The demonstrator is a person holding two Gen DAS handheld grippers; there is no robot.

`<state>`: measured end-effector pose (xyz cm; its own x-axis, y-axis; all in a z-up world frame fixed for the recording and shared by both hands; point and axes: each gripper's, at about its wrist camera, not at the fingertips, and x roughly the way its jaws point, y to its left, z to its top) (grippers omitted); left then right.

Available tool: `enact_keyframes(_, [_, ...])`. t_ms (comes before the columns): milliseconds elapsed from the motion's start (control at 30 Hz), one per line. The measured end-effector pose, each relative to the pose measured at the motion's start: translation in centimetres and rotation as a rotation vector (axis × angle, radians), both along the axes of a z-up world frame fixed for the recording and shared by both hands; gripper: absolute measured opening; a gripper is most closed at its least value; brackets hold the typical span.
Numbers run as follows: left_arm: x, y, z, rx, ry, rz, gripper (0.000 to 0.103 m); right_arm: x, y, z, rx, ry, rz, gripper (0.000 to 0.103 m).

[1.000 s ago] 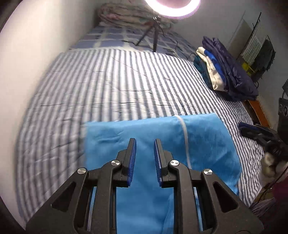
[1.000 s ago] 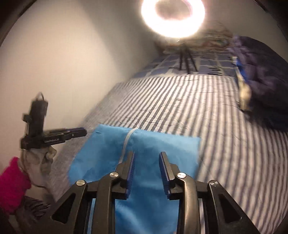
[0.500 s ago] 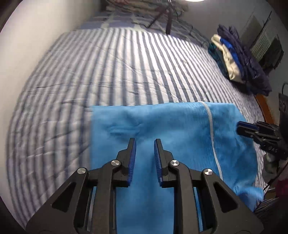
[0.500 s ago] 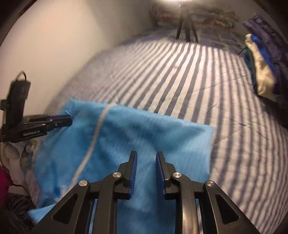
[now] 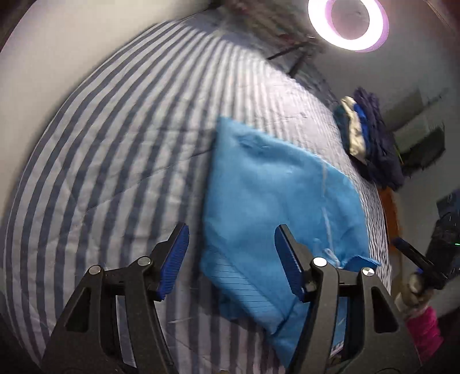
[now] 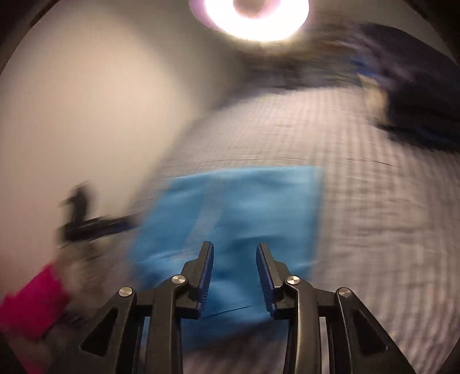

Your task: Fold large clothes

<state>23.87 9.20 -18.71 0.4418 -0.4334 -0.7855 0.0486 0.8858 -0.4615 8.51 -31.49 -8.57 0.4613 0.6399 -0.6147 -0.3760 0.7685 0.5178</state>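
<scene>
Left gripper (image 5: 231,260): jaws have just been opening and stand wide apart above the striped bed (image 5: 115,172), gripping nothing. Right gripper (image 6: 234,276): jaws have just parted slightly, empty. Blue garment (image 5: 276,201) lies folded flat on the bed, ahead of both grippers. Stack of folded clothes (image 5: 368,141) sits well apart, near the far edge. Ring light (image 5: 348,24) stands beyond.

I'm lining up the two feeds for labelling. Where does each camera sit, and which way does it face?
Left wrist: on the left gripper, looking down its open fingers at the blue garment on the striped bed; right gripper and pink sleeve at right.
Right wrist: on the right gripper, facing the garment, blurred; left gripper at left.
Shared: garment, bed, ring light, clothes pile.
</scene>
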Motion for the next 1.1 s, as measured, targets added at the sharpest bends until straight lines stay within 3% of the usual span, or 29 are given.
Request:
enact_keyframes(67, [0.2, -1.2, 0.0, 0.018, -0.003, -0.020, 0.064, -1.7, 2.8, 1.2, 0.044, -0.048, 0.147, 0.031])
enact_keyframes(133, [0.4, -2.0, -0.4, 0.026, 0.006, -0.026, 0.064, -2.2, 6.5, 0.9, -0.006, -0.079, 0.262, 0.028])
enact_keyframes(167, [0.6, -2.2, -0.7, 0.034, 0.013, -0.027, 0.064, -1.9, 7.5, 0.0, -0.039, -0.072, 0.263, 0.028])
enact_keyframes(200, [0.8, -2.4, -0.9, 0.042, 0.018, -0.025, 0.064, -1.0, 7.9, -1.4, -0.067, -0.044, 0.240, 0.027])
enact_keyframes(267, [1.0, -2.5, -1.5, 0.053, 0.028, -0.017, 0.064, 1.1, 6.4, -5.3, -0.105, 0.085, 0.065, 0.027])
enact_keyframes(333, [0.8, -2.1, -2.0, 0.053, 0.040, -0.005, 0.064, 1.9, 3.2, -8.7, -0.011, 0.227, -0.121, 0.023])
enact_keyframes(400, [0.9, -2.0, -2.3, 0.058, 0.046, 0.002, 0.064, 0.4, 0.7, -10.4, 0.151, 0.297, -0.219, 0.018])
enact_keyframes(533, [0.8, -0.7, -2.6, 0.026, 0.058, 0.029, 0.064, -1.7, 1.4, -6.8, 0.067, 0.206, -0.135, 0.023])
enact_keyframes(600, [0.9, -0.1, -2.4, -0.014, 0.057, 0.046, 0.064, -2.2, 0.3, -4.6, 0.061, 0.144, -0.151, 0.029])
enact_keyframes(733, [1.1, -0.5, -1.8, -0.006, 0.035, 0.044, 0.064, -1.6, -0.4, -1.4, -0.004, 0.025, -0.122, 0.028])
enact_keyframes(867, [1.8, -1.3, -2.1, 0.000, 0.040, 0.029, 0.064, 0.6, 2.6, -3.5, -0.089, 0.000, 0.006, 0.023])
enact_keyframes(967, [2.1, -1.3, -2.4, -0.001, 0.051, 0.038, 0.064, 2.1, 5.0, -6.4, -0.151, 0.060, 0.016, 0.023])
enact_keyframes(1033, [2.4, -0.8, -2.6, -0.003, 0.065, 0.048, 0.064, 2.8, 6.3, -8.8, -0.247, 0.116, 0.021, 0.022])
enact_keyframes(1100, [2.7, 0.0, -3.0, -0.017, 0.092, 0.069, 0.064, 2.6, 6.5, -9.2, -0.282, 0.120, 0.030, 0.023])
